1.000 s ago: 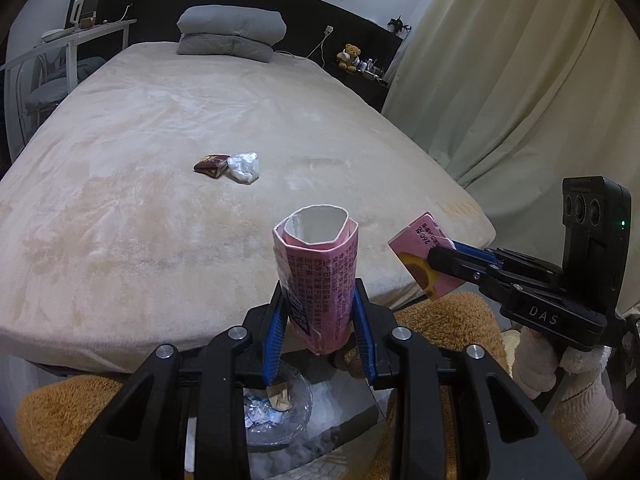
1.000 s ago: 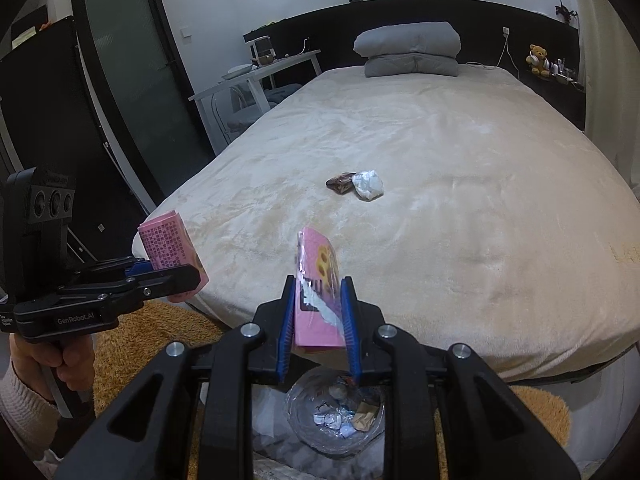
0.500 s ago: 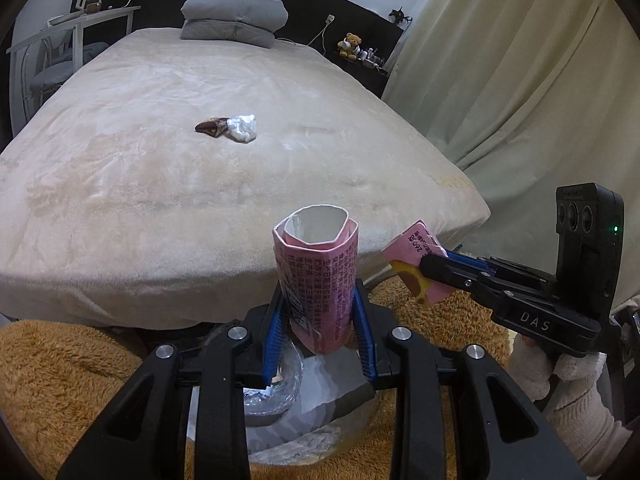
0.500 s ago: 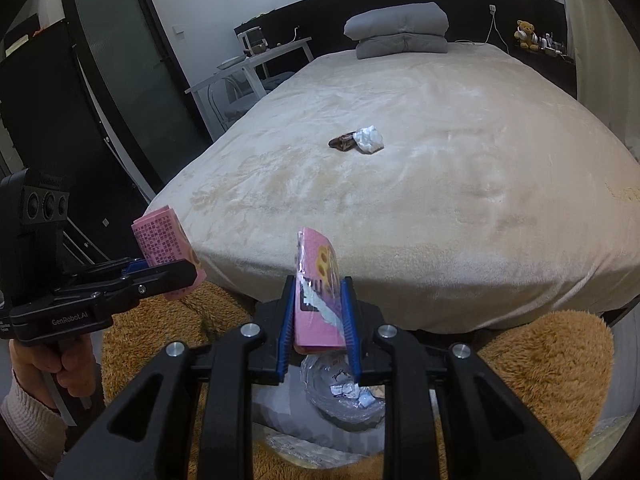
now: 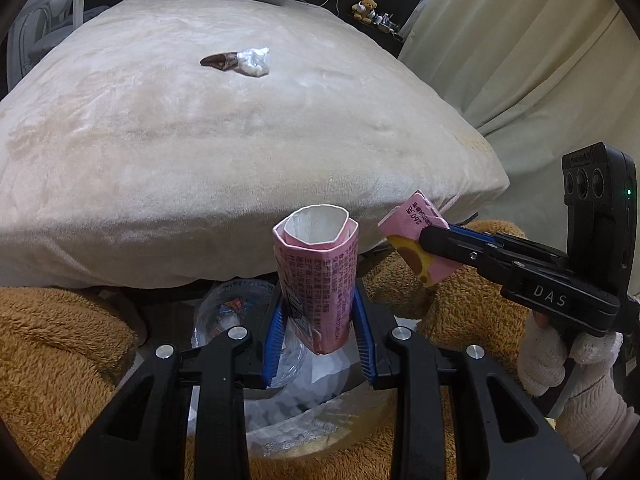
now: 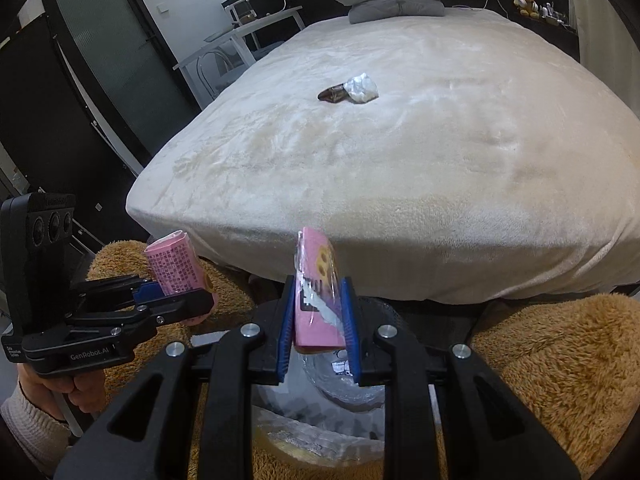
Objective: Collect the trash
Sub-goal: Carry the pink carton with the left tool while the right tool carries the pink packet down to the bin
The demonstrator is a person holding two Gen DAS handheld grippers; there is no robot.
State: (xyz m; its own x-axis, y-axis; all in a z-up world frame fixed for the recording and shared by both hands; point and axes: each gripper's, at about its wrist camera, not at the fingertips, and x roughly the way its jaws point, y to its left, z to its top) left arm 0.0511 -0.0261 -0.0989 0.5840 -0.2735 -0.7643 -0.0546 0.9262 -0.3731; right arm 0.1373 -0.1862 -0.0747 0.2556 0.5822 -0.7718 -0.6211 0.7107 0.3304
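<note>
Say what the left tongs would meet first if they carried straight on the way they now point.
Probably the near edge of the bed. The left tongs, shut on the open pink carton, aim at it over the bin, though depth is unclear.

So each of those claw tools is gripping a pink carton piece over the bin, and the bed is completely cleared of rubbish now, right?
Not quite. The left gripper and right gripper each do grip a pink carton piece above the lined bin, but the bed is not cleared: the right wrist view shows a brown wrapper and a crumpled white wad lying on it.
</note>
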